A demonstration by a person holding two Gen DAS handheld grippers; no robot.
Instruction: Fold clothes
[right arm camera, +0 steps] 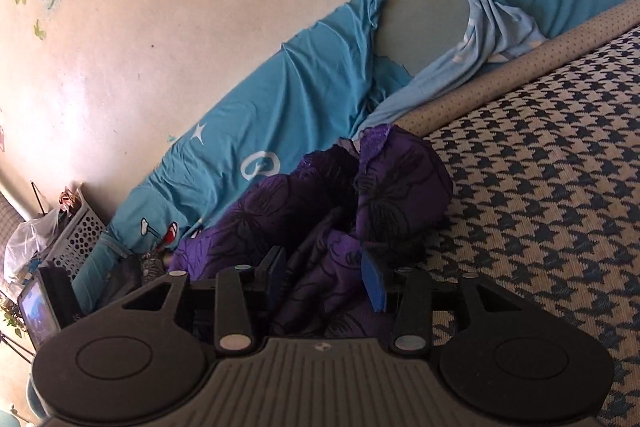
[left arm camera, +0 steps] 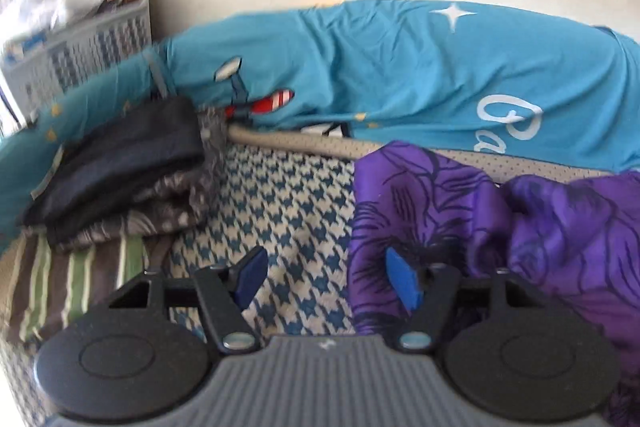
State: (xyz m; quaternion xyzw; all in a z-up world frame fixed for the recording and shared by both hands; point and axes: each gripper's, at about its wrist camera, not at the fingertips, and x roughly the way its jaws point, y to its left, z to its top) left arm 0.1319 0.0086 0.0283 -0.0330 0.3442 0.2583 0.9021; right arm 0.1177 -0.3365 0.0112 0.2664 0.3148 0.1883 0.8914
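the left gripper (left arm camera: pixel 326 279) is seen spread wide, with nothing held between its blue pads (left arm camera: pixel 252 277). just beside its right finger, and partly behind it, a crumpled purple flowered garment (left arm camera: pixel 472 211) is laid on the houndstooth bed cover (left arm camera: pixel 280 195). ahead and to the left of this gripper a stack of folded clothes (left arm camera: pixel 120 171) is found, dark fabric on top of patterned pieces, with a striped cloth (left arm camera: pixel 76 267) nearer at the left. beyond, a turquoise printed sheet (left arm camera: pixel 400 67) is draped along the wall, and a perforated basket (left arm camera: pixel 80 55) is seen far left.

the right gripper (right arm camera: pixel 326 279) is also held apart, and the same purple flowered garment (right arm camera: pixel 340 211) is bunched between and just ahead of its fingers; whether a pad touches the cloth cannot be told. to its right the houndstooth bed cover (right arm camera: pixel 540 187) is spread. further off, the turquoise printed sheet (right arm camera: pixel 280 107) is seen along the wall, and a small lit screen (right arm camera: pixel 38 307) is stood at the left.
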